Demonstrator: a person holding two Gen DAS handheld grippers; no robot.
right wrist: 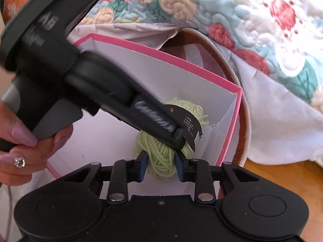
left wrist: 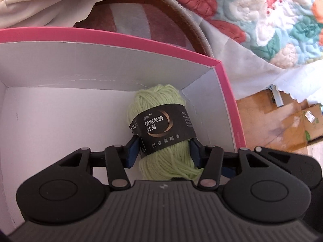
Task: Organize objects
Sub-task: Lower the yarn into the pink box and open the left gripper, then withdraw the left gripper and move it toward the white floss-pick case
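A light green yarn skein (left wrist: 161, 125) with a black paper band lies in the right far corner of a pink box (left wrist: 228, 92) with a white inside. My left gripper (left wrist: 164, 151) is inside the box, its blue pads against both sides of the skein, shut on it. In the right wrist view the same skein (right wrist: 161, 161) sits between my right gripper (right wrist: 160, 164) pads, which touch its near end. The left gripper's finger (right wrist: 159, 125) crosses above the skein there. The box rim (right wrist: 234, 121) shows behind.
A floral quilt (left wrist: 262, 20) and white cloth lie behind and to the right of the box. A brown round rim (right wrist: 242, 141) curves behind the box. Wooden floor and cardboard (left wrist: 292, 125) lie at right. A hand (right wrist: 24, 153) holds the left gripper's handle.
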